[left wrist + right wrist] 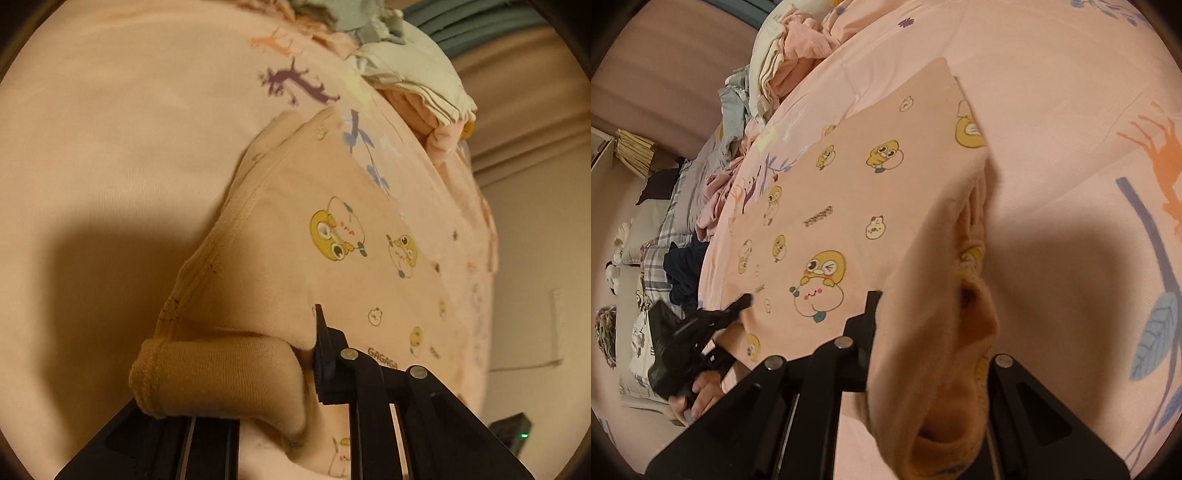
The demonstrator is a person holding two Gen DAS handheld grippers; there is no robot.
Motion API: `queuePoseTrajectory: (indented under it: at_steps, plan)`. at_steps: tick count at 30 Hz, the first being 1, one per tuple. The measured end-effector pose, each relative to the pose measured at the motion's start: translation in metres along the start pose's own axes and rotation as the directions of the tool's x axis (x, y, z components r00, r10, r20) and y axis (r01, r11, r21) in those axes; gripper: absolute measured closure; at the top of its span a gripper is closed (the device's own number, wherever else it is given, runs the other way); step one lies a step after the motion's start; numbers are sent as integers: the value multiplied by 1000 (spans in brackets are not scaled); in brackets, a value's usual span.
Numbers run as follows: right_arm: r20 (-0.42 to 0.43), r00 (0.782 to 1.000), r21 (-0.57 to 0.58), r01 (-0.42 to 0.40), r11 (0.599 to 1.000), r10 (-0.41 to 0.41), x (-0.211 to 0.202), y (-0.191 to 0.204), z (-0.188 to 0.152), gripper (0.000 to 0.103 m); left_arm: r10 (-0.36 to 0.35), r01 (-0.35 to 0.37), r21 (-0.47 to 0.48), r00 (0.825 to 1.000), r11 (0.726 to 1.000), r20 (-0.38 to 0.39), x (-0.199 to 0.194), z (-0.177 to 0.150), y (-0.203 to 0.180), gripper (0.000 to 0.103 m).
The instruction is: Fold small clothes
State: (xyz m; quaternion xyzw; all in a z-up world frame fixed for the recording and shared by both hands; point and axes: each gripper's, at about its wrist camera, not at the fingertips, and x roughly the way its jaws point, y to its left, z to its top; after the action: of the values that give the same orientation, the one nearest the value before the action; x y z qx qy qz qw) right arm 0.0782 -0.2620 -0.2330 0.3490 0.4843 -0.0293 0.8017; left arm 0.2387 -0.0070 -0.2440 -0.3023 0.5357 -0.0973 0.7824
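A small peach garment point(325, 258) printed with yellow cartoon figures lies on a pink bedsheet point(110, 129). My left gripper point(295, 369) is shut on its near hem, where the cloth bunches into a roll over the left finger. In the right wrist view the same garment point(849, 206) lies spread. My right gripper point(923, 354) is shut on a lifted fold of its edge, which drapes over the fingers. The left gripper point(738, 302) shows at lower left of that view, held by a hand.
A pile of other clothes point(413, 81) lies at the far side of the bed; it also shows in the right wrist view point(783, 59). A plaid blanket and dark clothes point(676, 236) lie at the left. The sheet point(1071, 110) has printed animals and leaves.
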Motion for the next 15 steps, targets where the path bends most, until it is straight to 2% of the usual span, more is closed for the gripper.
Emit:
queuePoseTrajectory:
  at_steps: [2, 4, 6, 10, 12, 15]
  plan:
    - [0, 1000, 6, -8, 1000, 8, -1, -3, 1, 94, 63, -68, 63, 995, 996, 82, -12, -12, -13, 90]
    - [15, 999, 24, -31, 999, 30, -7, -6, 1, 95, 97, -120, 135, 982, 984, 163, -25, -27, -25, 94]
    - [67, 994, 18, -83, 996, 82, -21, -7, 2, 95, 104, -140, 179, 975, 974, 196, -32, -37, -32, 94]
    - [106, 987, -8, -117, 993, 117, -46, -7, 3, 96, 33, -69, 199, 983, 977, 181, -51, -57, -39, 95]
    - [117, 983, -19, -138, 990, 139, -58, -9, 1, 96, 20, -64, 236, 983, 970, 184, -61, -68, -41, 95]
    - [110, 990, -25, -88, 996, 90, -68, -18, -1, 95, 30, -74, 282, 987, 956, 155, -64, -87, -37, 95]
